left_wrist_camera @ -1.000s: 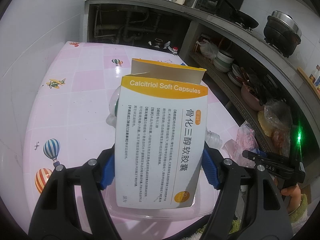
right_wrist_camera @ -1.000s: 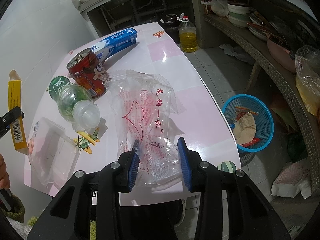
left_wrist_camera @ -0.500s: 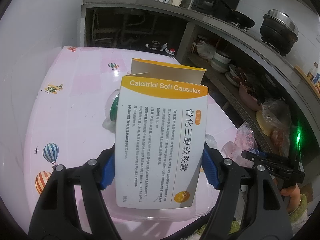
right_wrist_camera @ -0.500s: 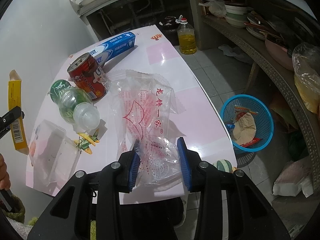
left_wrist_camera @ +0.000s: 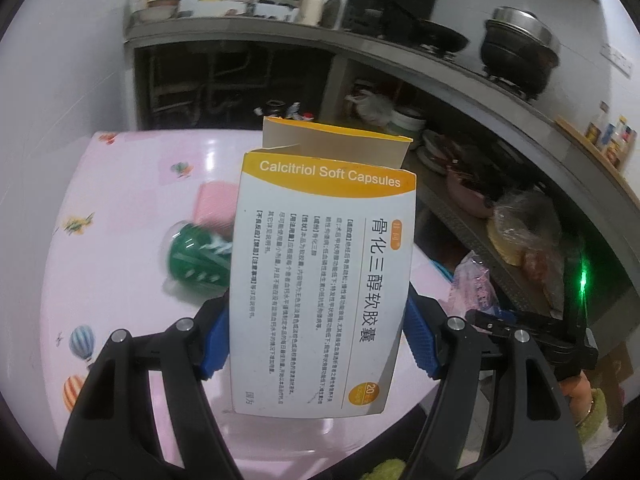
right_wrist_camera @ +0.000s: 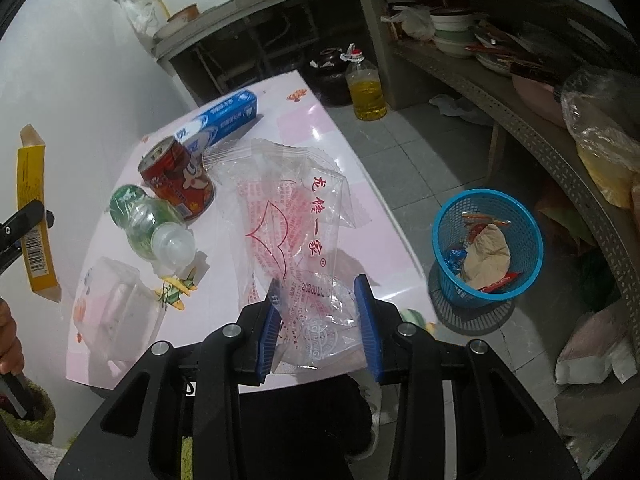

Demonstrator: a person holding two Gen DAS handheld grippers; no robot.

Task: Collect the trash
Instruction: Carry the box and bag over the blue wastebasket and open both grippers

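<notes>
My left gripper (left_wrist_camera: pixel 316 332) is shut on a white and yellow capsule box (left_wrist_camera: pixel 320 280), held upright above the pink table (left_wrist_camera: pixel 120 280); the same box (right_wrist_camera: pixel 34 216) shows edge-on at the left of the right wrist view. My right gripper (right_wrist_camera: pixel 320 320) is shut on a clear plastic bag with red print (right_wrist_camera: pixel 296 224), which hangs over the table's near edge. A blue mesh trash basket (right_wrist_camera: pixel 486 240) stands on the floor to the right, with wrappers and paper inside.
On the table (right_wrist_camera: pixel 352 152) lie a green plastic bottle (right_wrist_camera: pixel 152 228), a red drink can (right_wrist_camera: pixel 176 180), a blue toothpaste box (right_wrist_camera: pixel 220 120) and a clear plastic container (right_wrist_camera: pixel 116 312). An oil bottle (right_wrist_camera: pixel 366 88) stands on the floor. Shelves with dishes line the right.
Both grippers have lifted and pulled back from the table with their loads. The box now sits higher over the table, and the green bottle shows to its left.
</notes>
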